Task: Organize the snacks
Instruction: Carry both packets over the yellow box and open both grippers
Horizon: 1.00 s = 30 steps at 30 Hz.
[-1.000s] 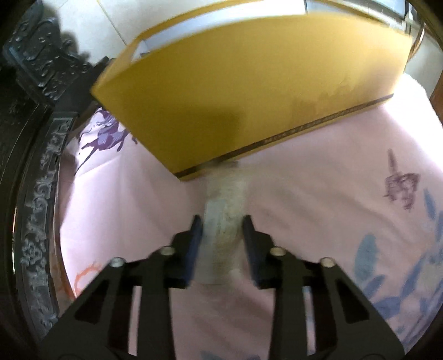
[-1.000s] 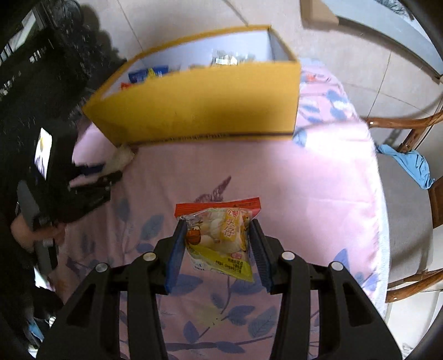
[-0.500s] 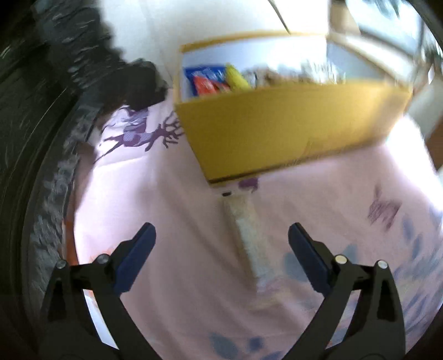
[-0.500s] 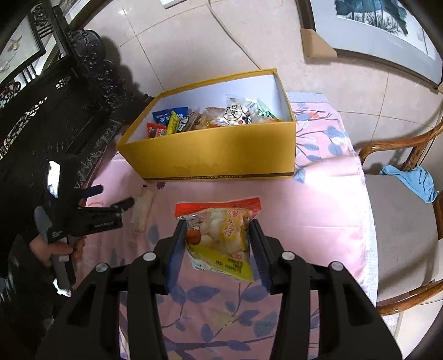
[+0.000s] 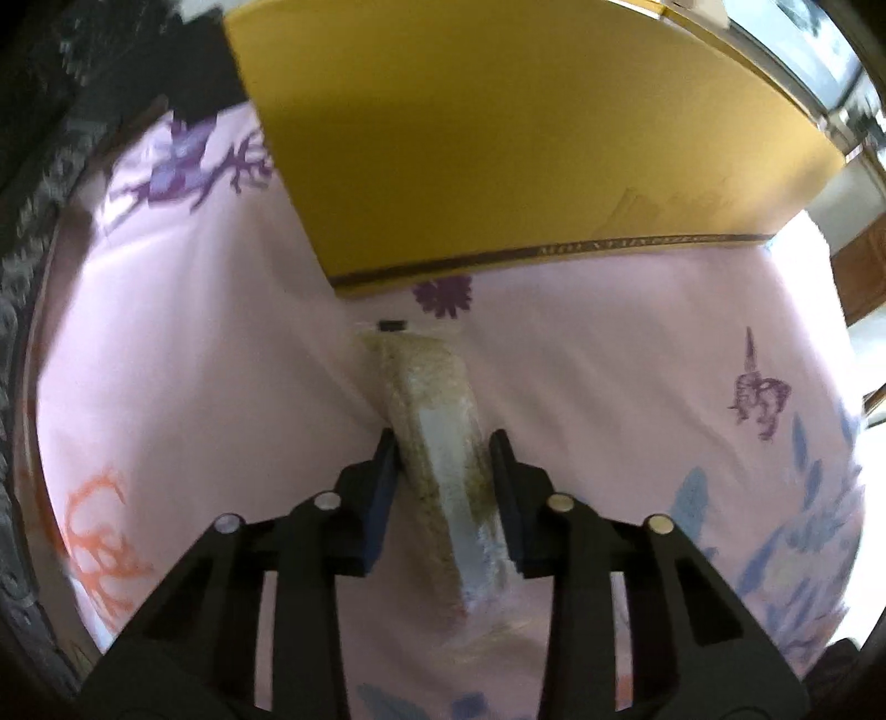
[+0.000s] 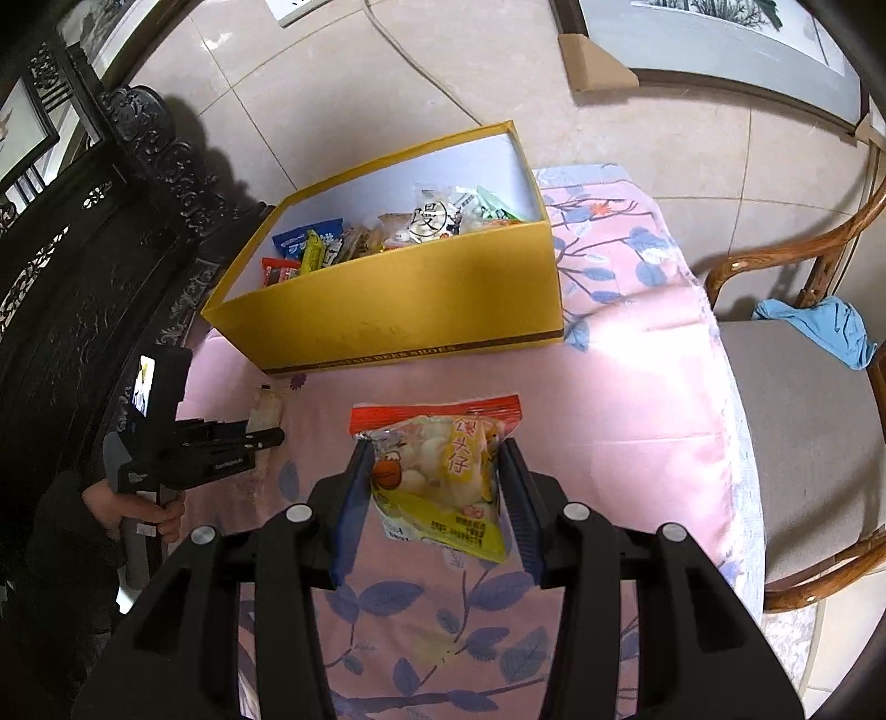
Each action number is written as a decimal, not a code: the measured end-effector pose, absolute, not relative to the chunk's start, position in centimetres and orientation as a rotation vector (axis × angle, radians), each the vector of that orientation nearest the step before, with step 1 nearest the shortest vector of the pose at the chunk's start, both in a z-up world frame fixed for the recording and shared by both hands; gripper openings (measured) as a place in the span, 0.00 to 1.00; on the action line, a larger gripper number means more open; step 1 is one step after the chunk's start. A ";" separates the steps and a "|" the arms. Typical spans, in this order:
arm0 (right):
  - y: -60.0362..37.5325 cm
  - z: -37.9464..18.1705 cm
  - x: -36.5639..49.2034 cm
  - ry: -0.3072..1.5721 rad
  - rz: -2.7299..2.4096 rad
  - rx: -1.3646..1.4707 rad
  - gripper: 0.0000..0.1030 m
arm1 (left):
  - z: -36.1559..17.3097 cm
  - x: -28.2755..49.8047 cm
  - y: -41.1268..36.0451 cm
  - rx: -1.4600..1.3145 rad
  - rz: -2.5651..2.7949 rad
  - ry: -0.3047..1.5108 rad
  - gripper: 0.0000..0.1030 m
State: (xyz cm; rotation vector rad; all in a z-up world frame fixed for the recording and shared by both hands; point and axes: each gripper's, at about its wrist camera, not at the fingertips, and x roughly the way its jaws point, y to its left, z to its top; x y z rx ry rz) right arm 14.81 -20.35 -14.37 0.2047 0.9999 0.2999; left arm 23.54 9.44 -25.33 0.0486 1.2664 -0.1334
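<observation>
left gripper [image 5: 443, 443] jaws just closing round pale snack bar [image 5: 437, 437] lying on table [image 5: 194, 360] by yellow box [image 6: 398, 299], right gripper [image 6: 432, 459] clamps yellow snack bag [image 6: 437, 476]; off-centre bar may slip

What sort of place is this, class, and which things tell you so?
Most likely a room in a home: a table under a pink floral cloth, a curved wooden armchair with a grey cushion, dark carved wooden furniture, and framed pictures leaning above the tiled floor.
</observation>
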 end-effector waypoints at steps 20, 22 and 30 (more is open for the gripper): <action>-15.5 -4.8 27.7 0.726 0.412 0.157 0.45 | -9.8 27.7 5.3 0.212 -0.055 0.971 0.28; -14.7 -5.7 29.8 0.757 0.418 0.129 0.45 | -10.2 30.2 5.3 0.218 -0.036 0.950 0.30; -12.5 -8.9 34.5 0.871 0.346 -0.074 0.99 | -11.0 32.3 6.7 0.162 0.118 0.879 0.98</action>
